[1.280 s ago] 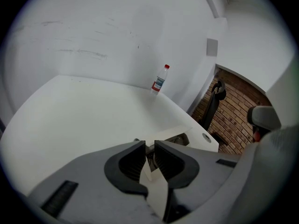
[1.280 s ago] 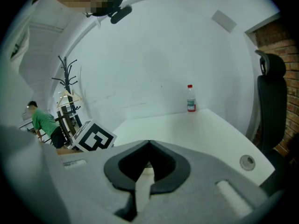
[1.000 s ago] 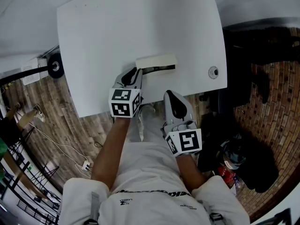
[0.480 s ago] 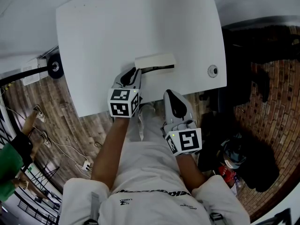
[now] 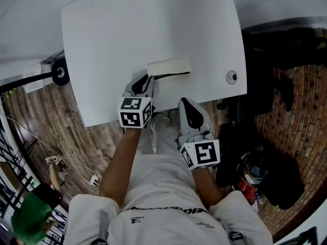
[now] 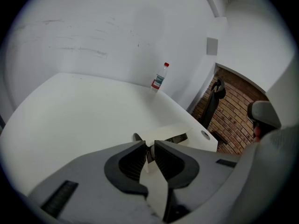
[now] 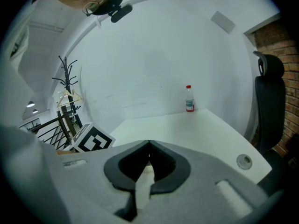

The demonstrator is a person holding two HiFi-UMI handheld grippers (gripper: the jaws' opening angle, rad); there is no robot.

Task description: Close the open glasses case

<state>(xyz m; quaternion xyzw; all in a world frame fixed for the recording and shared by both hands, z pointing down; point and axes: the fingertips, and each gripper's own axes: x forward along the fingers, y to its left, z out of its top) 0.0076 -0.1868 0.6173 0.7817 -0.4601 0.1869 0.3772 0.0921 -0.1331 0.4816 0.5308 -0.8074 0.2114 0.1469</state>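
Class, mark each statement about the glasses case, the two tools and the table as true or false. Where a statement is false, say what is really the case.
1. The glasses case on the table has its lid raised. True.
2. The right tool has its jaws wide apart. False: its jaws are together with nothing between them.
3. A bottle stands at the far edge of the table. True.
4. The right tool is pressing on the case's lid. False: it is back at the near edge of the table, apart from the case.
5. The left tool is at one end of the case. True.
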